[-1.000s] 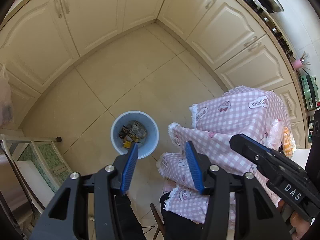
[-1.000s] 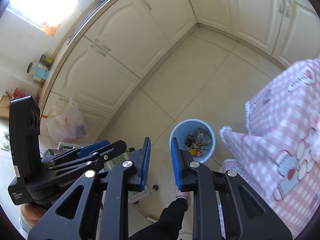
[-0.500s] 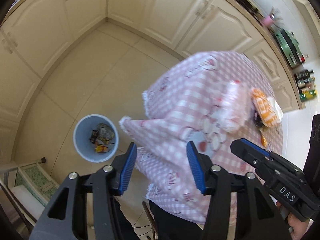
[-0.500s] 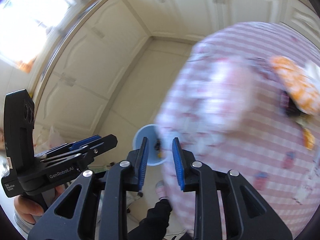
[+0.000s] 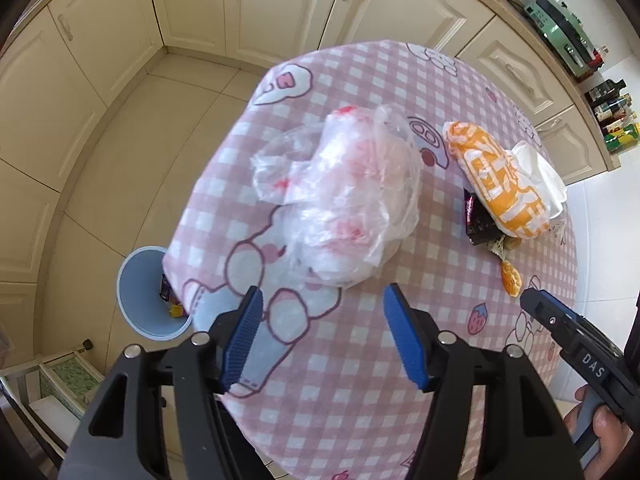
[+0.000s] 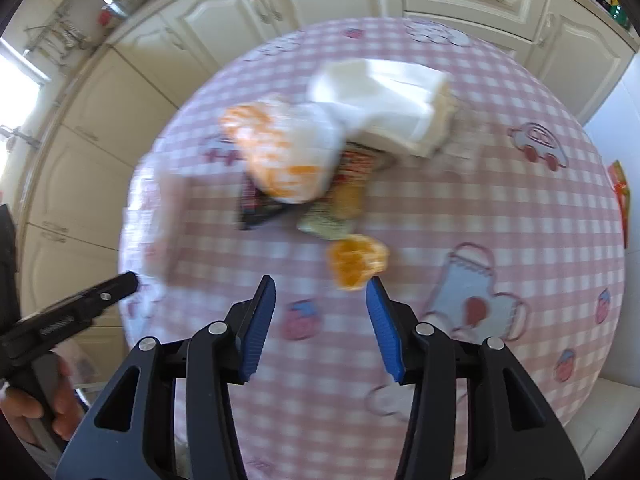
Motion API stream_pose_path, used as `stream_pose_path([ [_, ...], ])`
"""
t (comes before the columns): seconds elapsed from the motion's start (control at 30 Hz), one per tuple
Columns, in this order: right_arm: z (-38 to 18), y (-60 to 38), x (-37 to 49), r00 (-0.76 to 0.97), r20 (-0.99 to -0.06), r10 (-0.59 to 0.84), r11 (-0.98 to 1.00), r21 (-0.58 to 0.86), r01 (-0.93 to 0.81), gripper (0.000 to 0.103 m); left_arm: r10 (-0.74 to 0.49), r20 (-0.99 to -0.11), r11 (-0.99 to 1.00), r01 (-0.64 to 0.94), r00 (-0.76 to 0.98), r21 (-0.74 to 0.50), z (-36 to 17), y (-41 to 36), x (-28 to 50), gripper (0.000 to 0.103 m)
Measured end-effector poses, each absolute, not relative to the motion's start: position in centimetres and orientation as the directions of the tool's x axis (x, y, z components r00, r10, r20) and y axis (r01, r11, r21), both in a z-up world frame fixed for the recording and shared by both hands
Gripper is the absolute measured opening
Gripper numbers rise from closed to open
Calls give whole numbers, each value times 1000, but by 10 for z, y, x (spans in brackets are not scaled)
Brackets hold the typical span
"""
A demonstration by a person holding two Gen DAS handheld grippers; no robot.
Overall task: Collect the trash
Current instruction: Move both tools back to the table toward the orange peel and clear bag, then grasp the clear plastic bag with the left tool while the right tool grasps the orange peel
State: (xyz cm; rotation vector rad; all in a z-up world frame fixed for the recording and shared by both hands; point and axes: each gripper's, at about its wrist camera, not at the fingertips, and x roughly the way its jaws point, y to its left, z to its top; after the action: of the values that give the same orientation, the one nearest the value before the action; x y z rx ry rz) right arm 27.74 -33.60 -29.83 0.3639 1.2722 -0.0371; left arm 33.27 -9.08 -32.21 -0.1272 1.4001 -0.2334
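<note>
A crumpled clear plastic bag (image 5: 340,196) lies on the pink checked tablecloth (image 5: 360,360). My left gripper (image 5: 320,328) is open and empty just short of it. Beyond are an orange-and-white wrapper (image 5: 496,176), a dark wrapper (image 5: 478,220), white napkins (image 5: 540,168) and a small orange scrap (image 5: 511,278). A blue bin (image 5: 136,308) with trash stands on the floor at the table's left edge. My right gripper (image 6: 320,308) is open and empty, close to the orange scrap (image 6: 356,264). The blurred right wrist view shows the orange wrapper (image 6: 272,148), dark wrapper (image 6: 256,208) and napkins (image 6: 384,96).
Cream kitchen cabinets (image 5: 120,40) surround the tiled floor (image 5: 120,184). A counter with bottles (image 5: 612,116) and a green appliance (image 5: 560,20) runs at the right. A glass-topped stand (image 5: 60,376) is at lower left, near the bin.
Both grippers swung from over the bin on the floor up to the tabletop. The right gripper's jaws have opened wide; the left stayed open.
</note>
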Motion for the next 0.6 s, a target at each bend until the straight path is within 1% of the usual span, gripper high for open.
stream_pose_path([
  [0.17,-320,-359,282,271,-946,179,943,244,226,46,-188,-970,980,94,152,-176,-329,-104,340,62],
  [0.27,-328,-358,288,258,-946,195,947,250,200,46,-174,-972,983,86,157,-162,-331,-108,347,62],
  [0.37,-330,-353,292,263,-949,171,964,217,154,46,-162,-973,985,92,161,-149,-333,-112,354,62],
  [0.4,-330,-350,293,265,-952,157,970,199,139,46,-153,-975,985,98,162,-138,-334,-114,355,62],
  [0.43,-330,-349,294,267,-953,141,975,180,128,38,-151,-975,985,103,162,-135,-336,-116,357,62],
  [0.47,-330,-347,294,264,-956,126,980,161,116,33,-152,-975,985,107,163,-135,-336,-117,359,62],
  [0.6,-329,-346,293,260,-958,123,982,155,106,32,-152,-975,984,113,160,-134,-341,-121,367,62],
])
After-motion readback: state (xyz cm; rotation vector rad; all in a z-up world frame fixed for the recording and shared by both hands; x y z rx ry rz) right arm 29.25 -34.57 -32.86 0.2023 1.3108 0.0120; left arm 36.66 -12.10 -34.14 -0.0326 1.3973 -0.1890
